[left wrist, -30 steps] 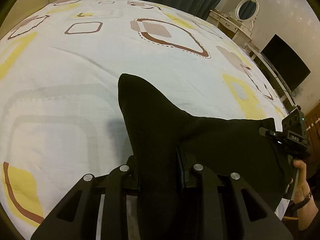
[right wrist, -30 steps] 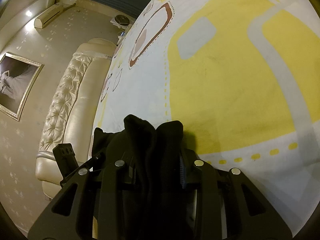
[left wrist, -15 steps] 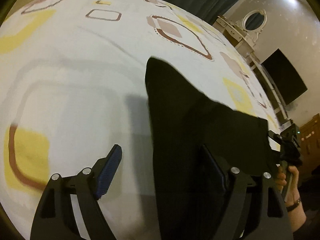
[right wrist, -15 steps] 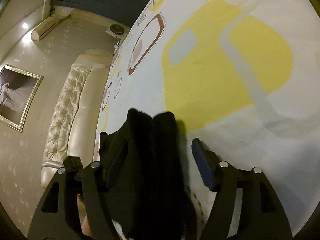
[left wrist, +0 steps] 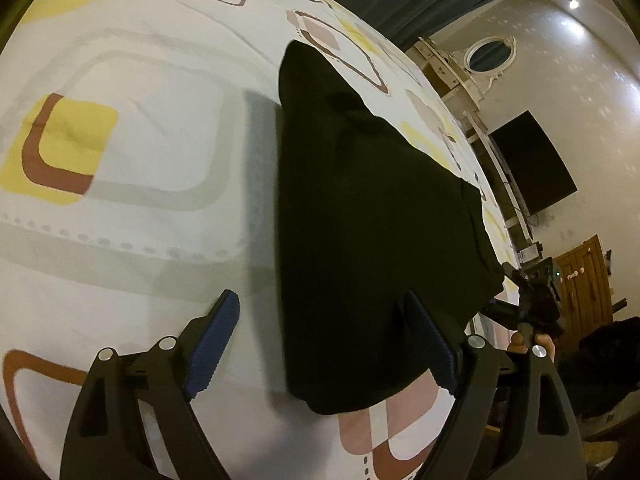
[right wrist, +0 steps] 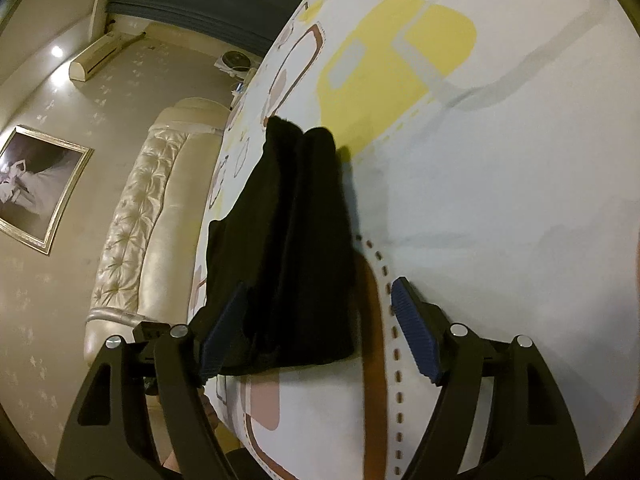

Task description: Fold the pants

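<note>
Left wrist view: folded black pants (left wrist: 372, 232), long axis pointing away.

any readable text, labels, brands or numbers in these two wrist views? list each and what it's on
None readable.
The black pants show no tag or print.
The patterned bedsheet carries only shapes, no lettering.
The right gripper, seen from the left wrist view, has a small panel too blurred to read.

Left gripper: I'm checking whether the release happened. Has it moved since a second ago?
Yes. The left gripper opened and drew back from the black pants, which now lie on the patterned bedsheet.
</note>
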Motion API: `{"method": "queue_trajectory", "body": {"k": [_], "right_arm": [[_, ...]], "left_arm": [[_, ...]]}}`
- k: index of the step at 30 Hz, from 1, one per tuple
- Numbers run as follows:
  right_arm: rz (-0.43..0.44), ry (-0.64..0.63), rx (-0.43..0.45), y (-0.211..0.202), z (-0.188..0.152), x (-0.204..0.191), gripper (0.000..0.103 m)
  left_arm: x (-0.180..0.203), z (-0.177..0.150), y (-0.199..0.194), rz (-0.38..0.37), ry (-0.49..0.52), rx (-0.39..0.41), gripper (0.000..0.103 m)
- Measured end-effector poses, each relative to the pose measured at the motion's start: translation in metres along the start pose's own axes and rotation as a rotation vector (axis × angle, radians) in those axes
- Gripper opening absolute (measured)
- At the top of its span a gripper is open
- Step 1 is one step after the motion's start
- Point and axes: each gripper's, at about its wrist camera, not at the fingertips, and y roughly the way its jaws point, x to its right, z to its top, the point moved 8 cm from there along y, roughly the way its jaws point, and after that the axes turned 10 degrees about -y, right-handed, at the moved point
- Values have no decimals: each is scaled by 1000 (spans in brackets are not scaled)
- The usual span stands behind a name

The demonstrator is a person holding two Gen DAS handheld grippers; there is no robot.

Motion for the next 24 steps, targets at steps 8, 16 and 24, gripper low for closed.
{"method": "queue_trajectory", "body": {"k": [8, 16, 24], "right_arm": [[9, -5, -34, 27, -6, -15, 76], [-14, -51, -97, 49, -11, -28, 74], [-23, -51, -108, 44, -15, -17, 43]], "left_arm": [[4, 1, 12, -14, -19, 14, 87], [9, -4, 15, -45, -55, -12, 74], [6, -7, 17, -56, -100, -27, 52]]}}
